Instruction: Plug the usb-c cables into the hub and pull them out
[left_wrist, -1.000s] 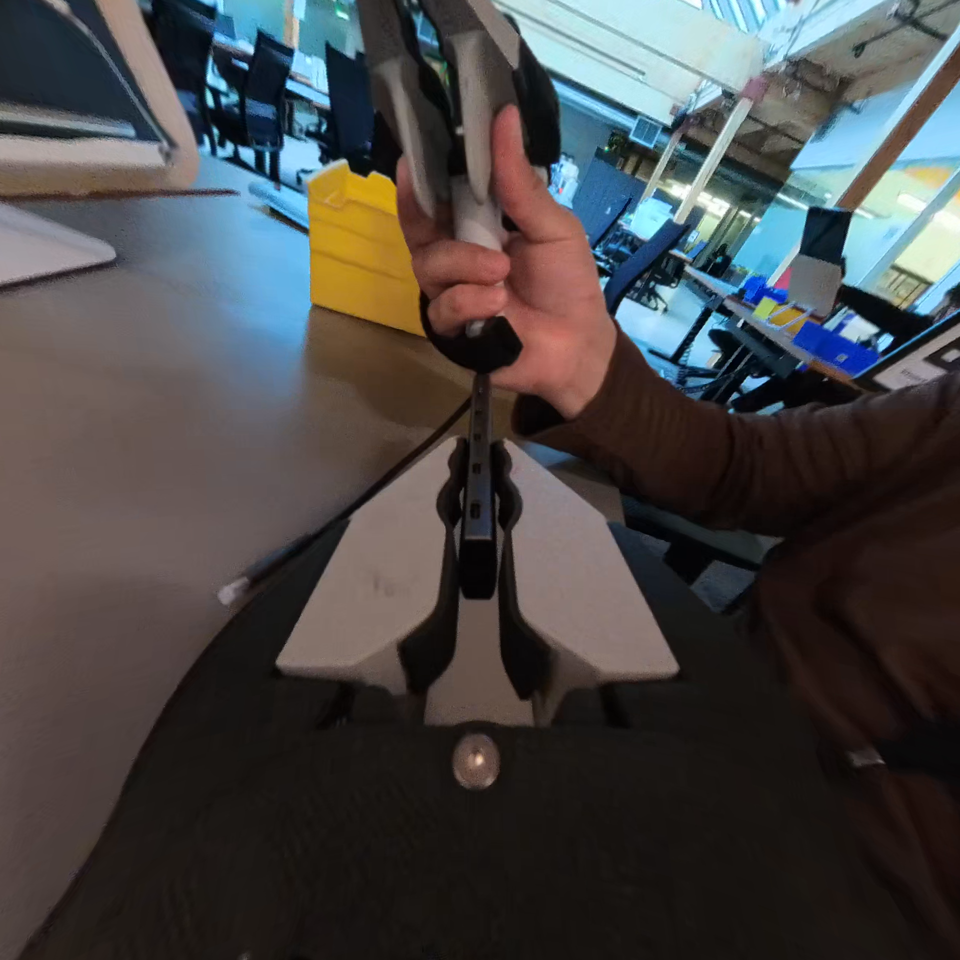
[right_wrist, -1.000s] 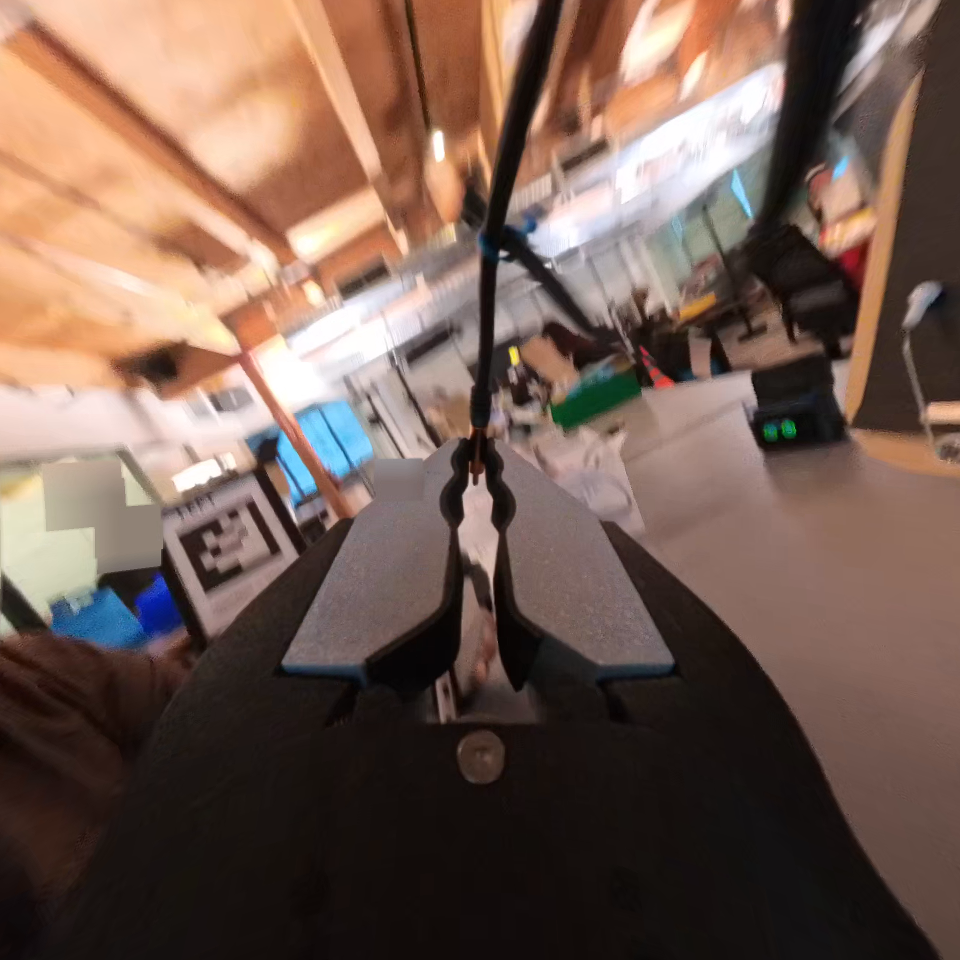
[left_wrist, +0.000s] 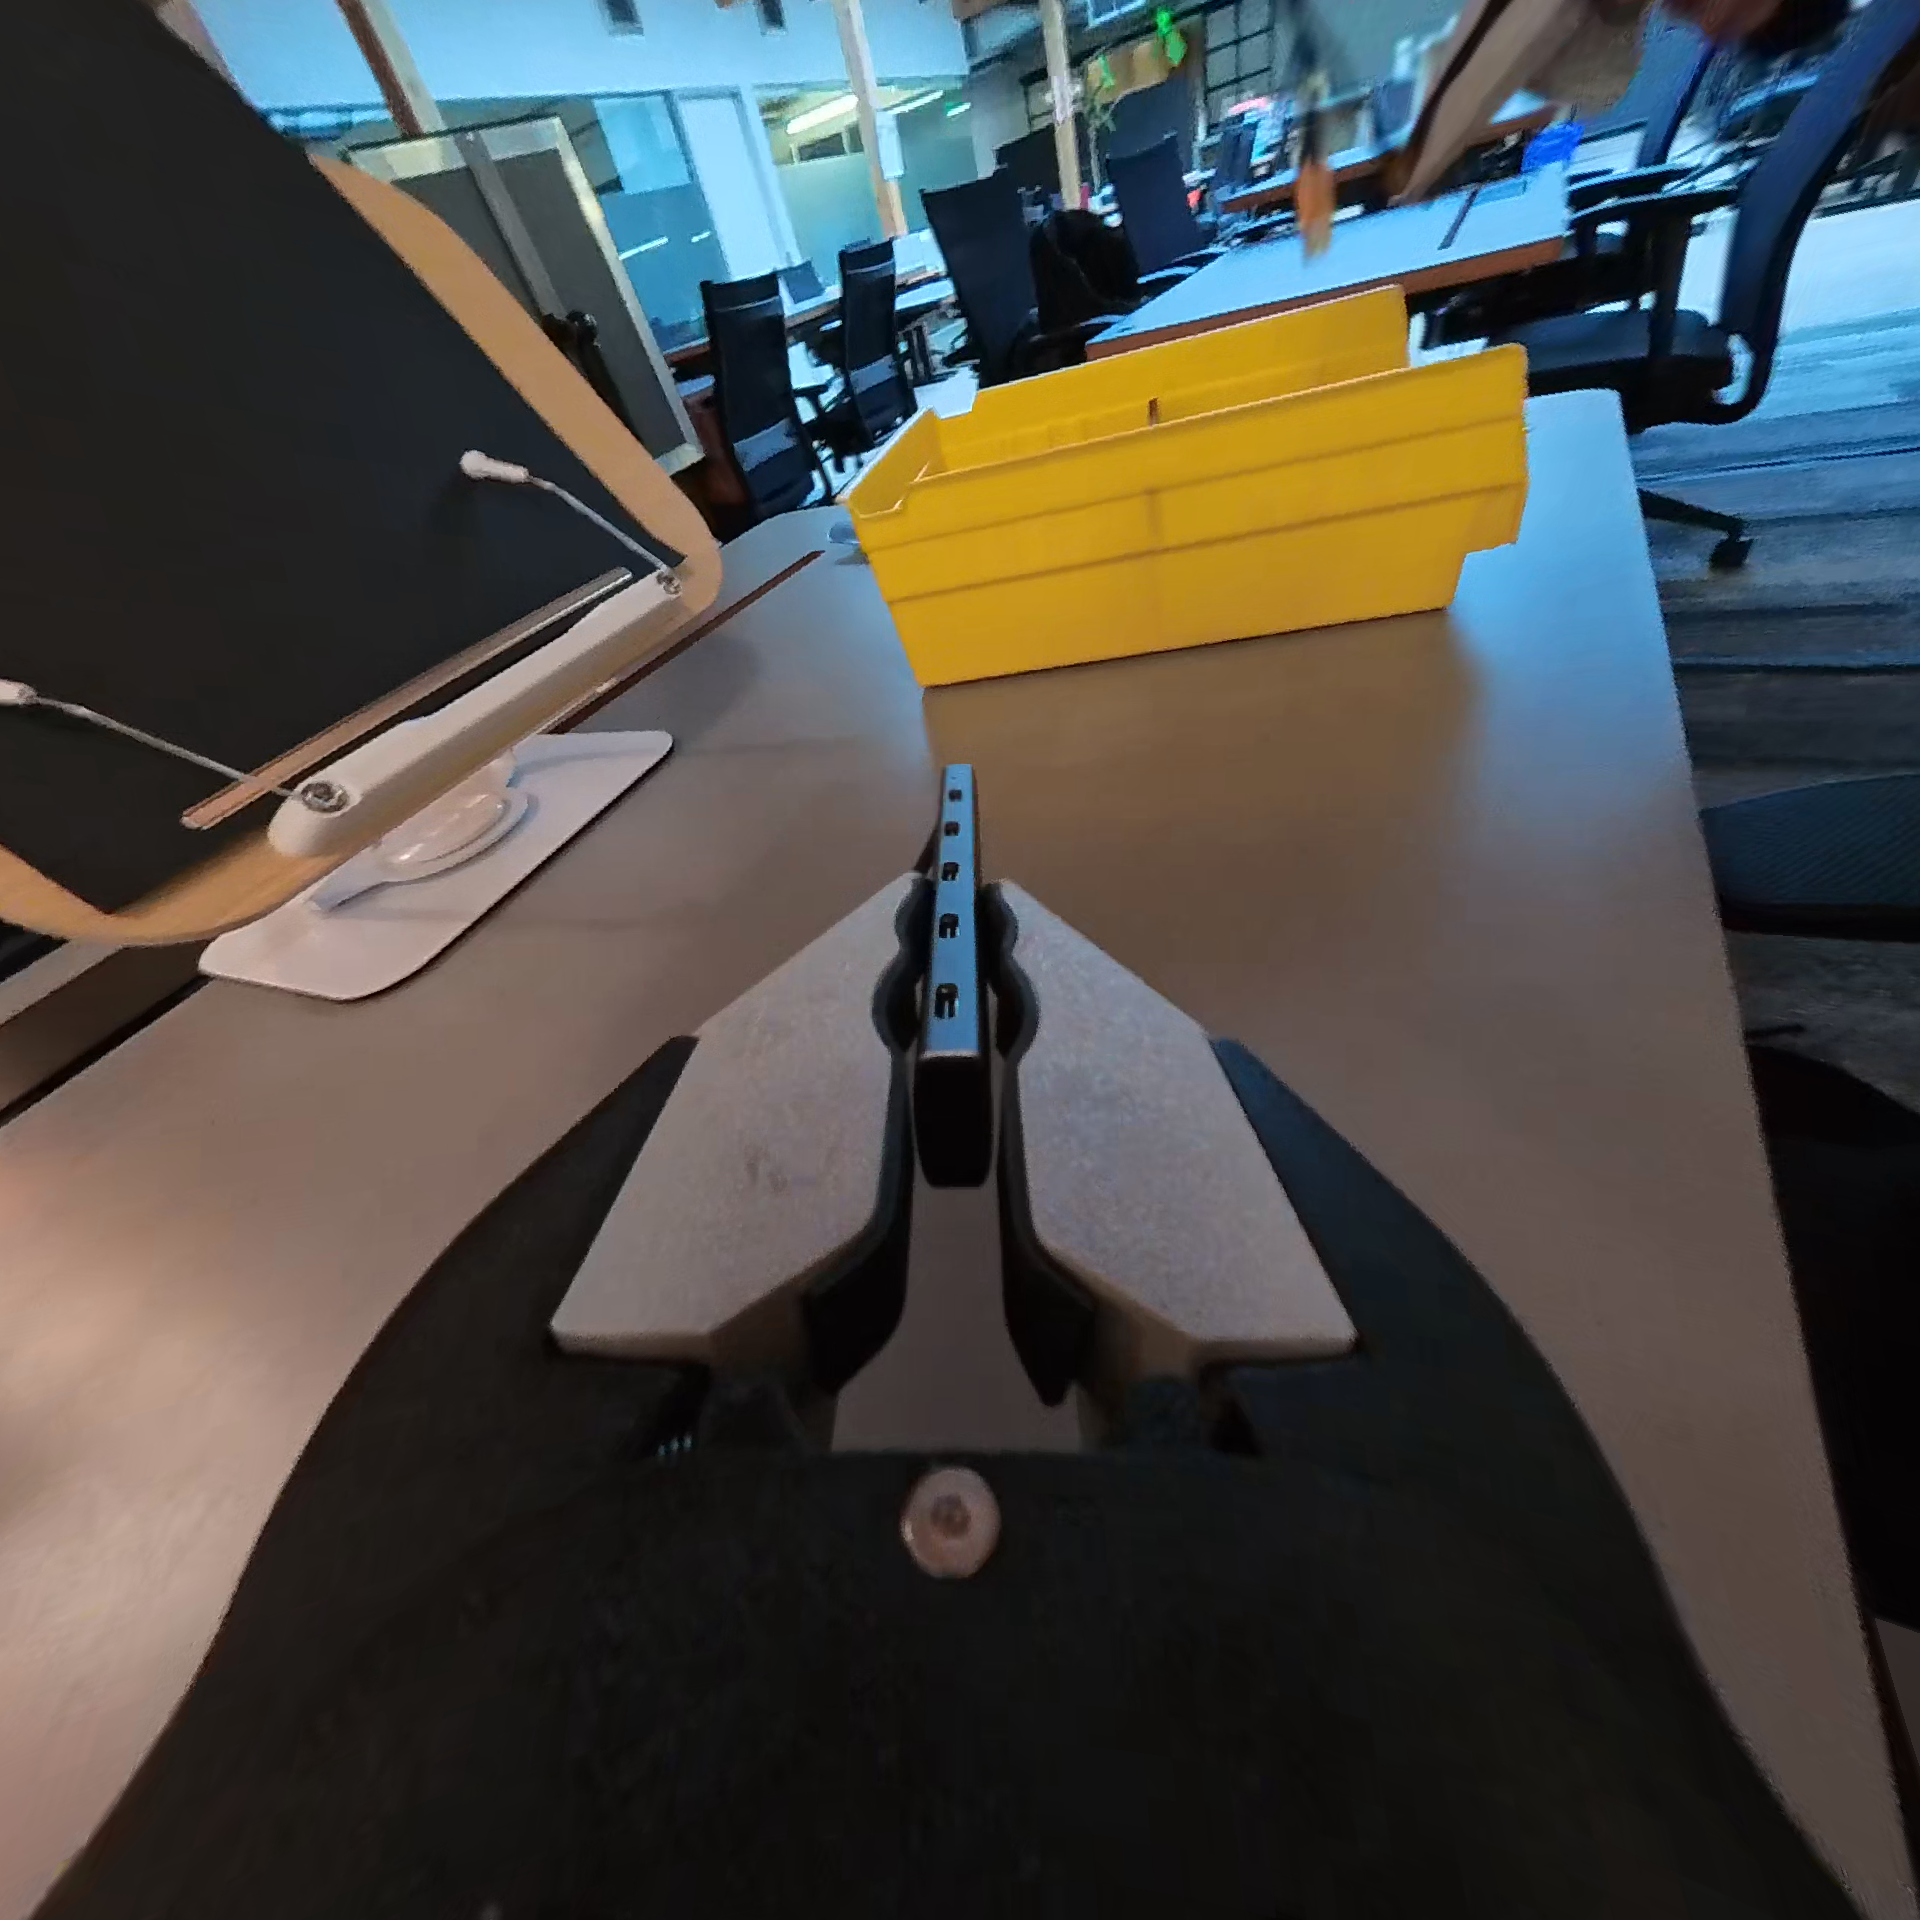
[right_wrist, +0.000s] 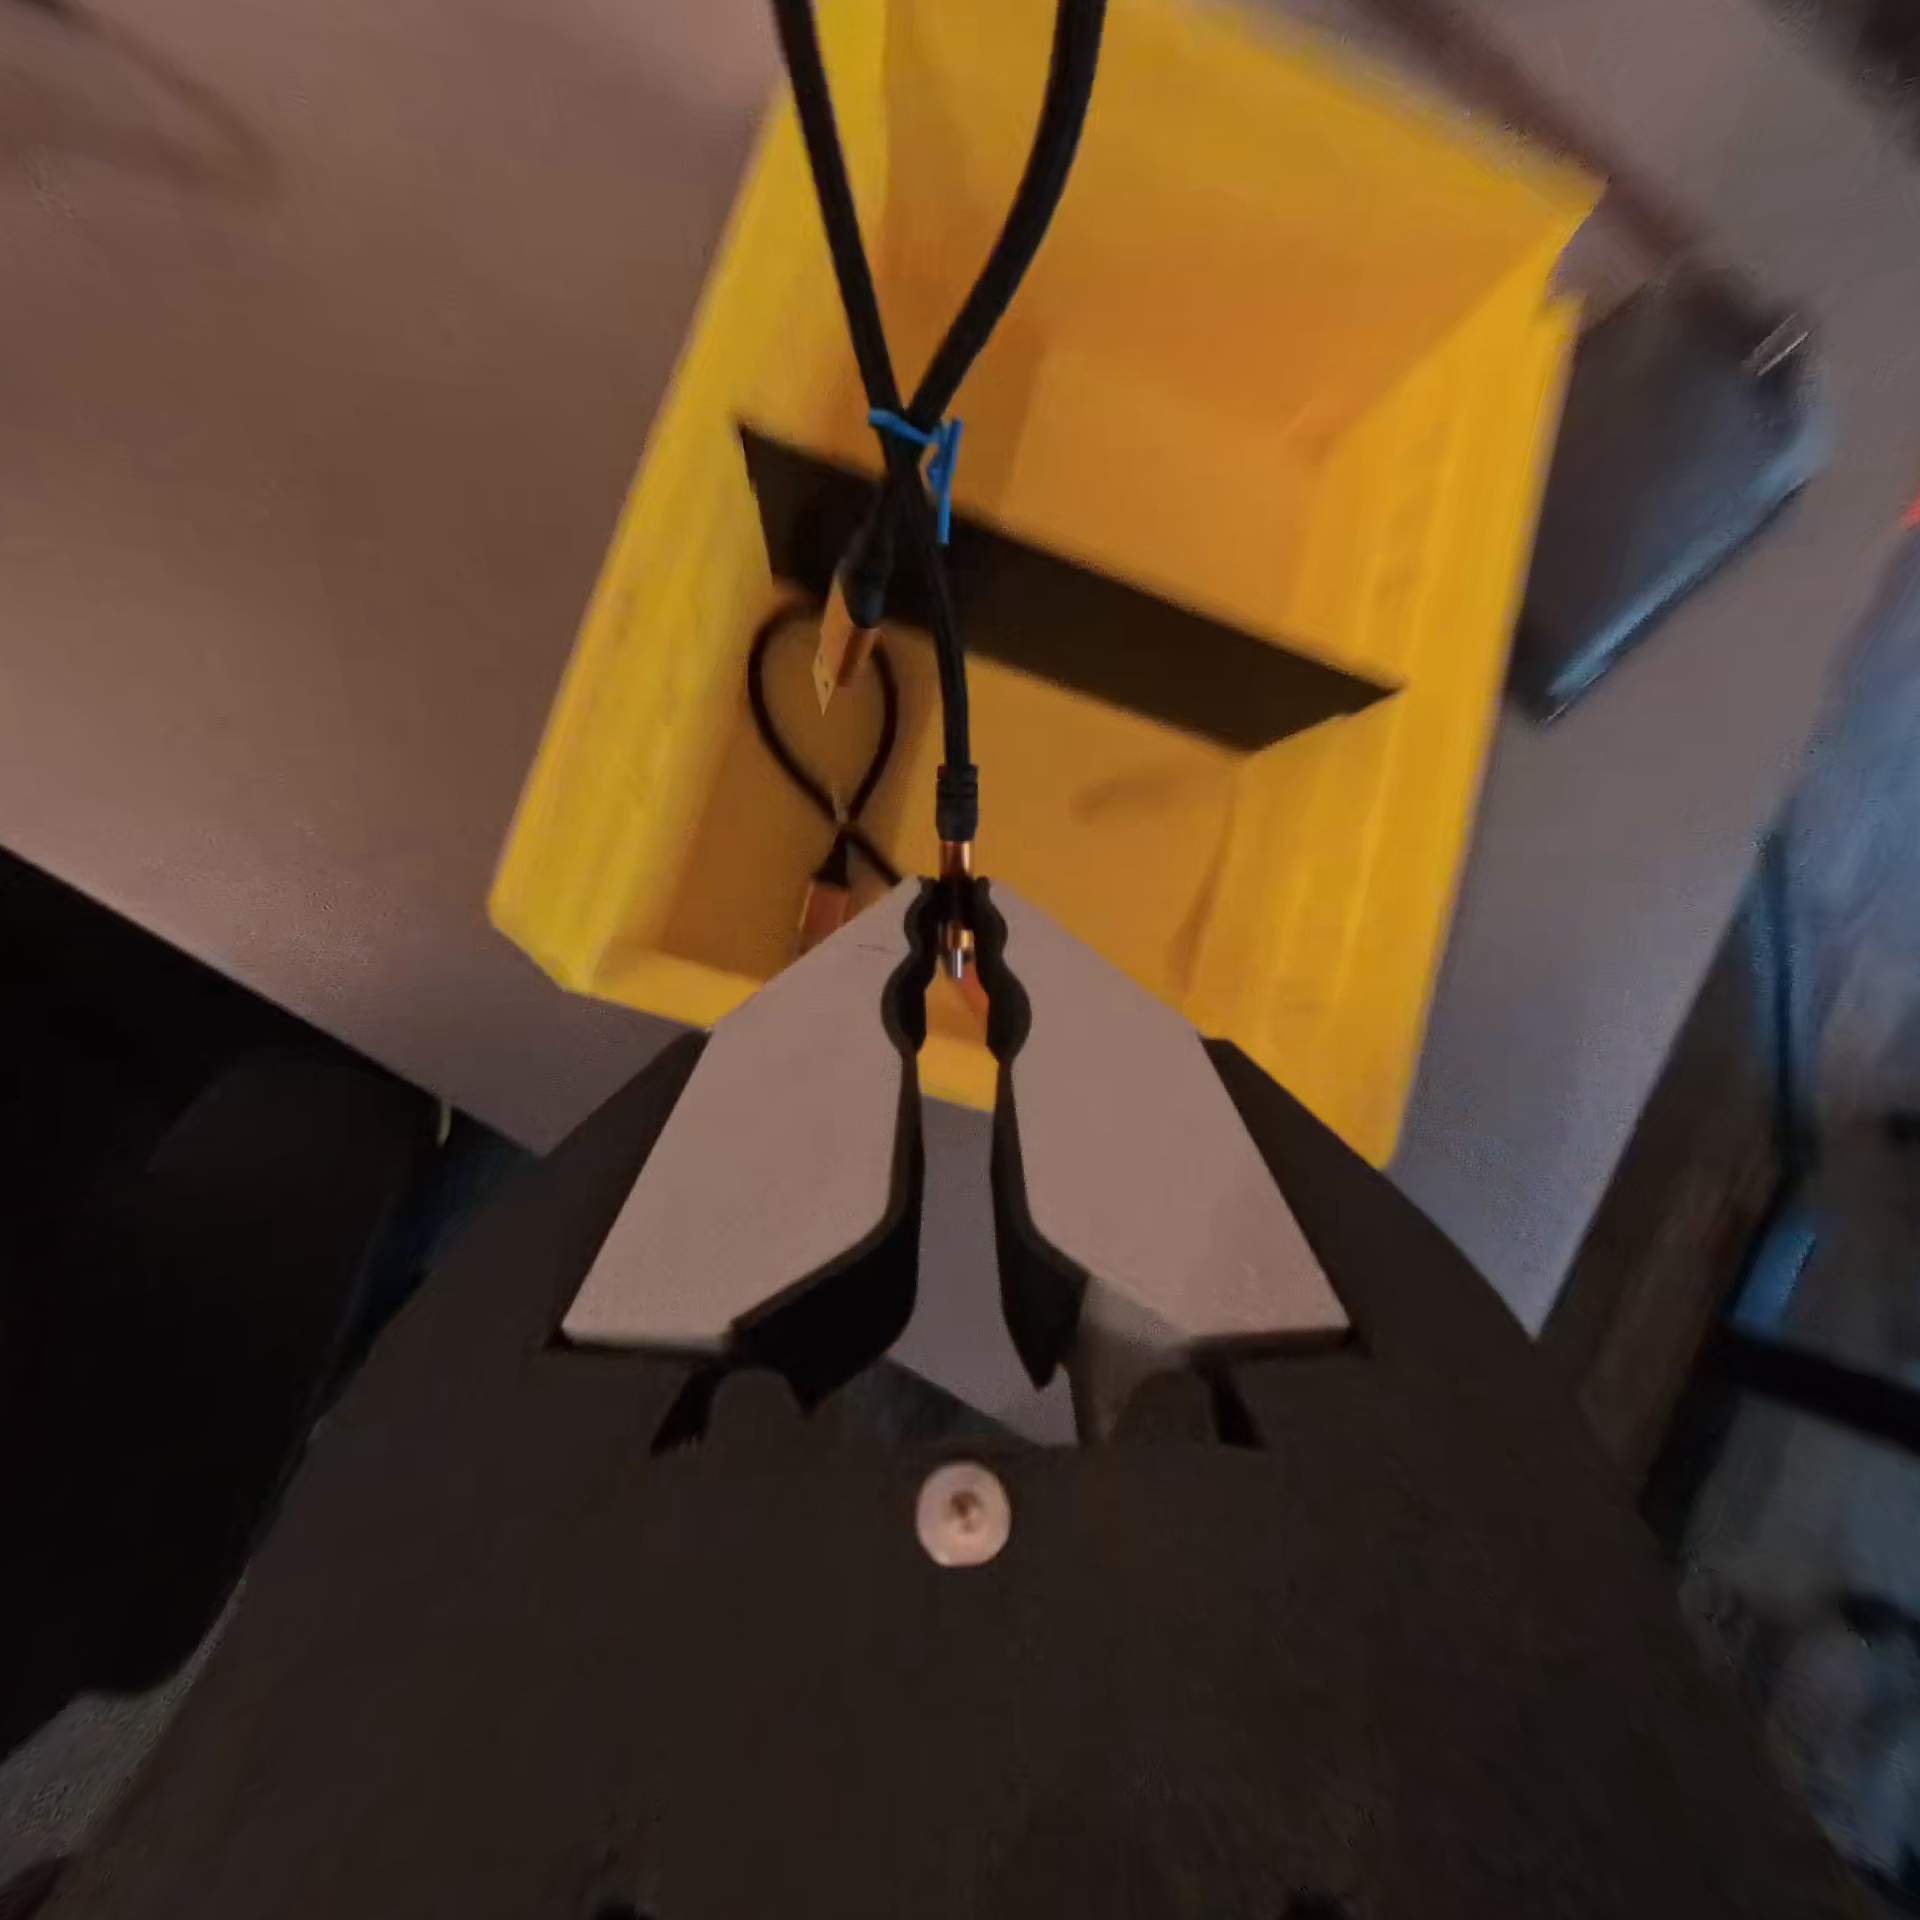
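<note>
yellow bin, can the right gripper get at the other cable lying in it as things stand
Probably not yet. The right gripper hangs over the open yellow bin with nothing covering the loose cable, but its jaws are shut on a cable plug, so it would have to let go first.

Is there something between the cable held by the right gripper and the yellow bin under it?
Nothing visible: the cable in the right gripper hangs over the open yellow bin, which holds another cable.

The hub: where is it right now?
In the left wrist view the hub is clamped edge-up in the left gripper, above the table, with the yellow bin beyond it.
</note>
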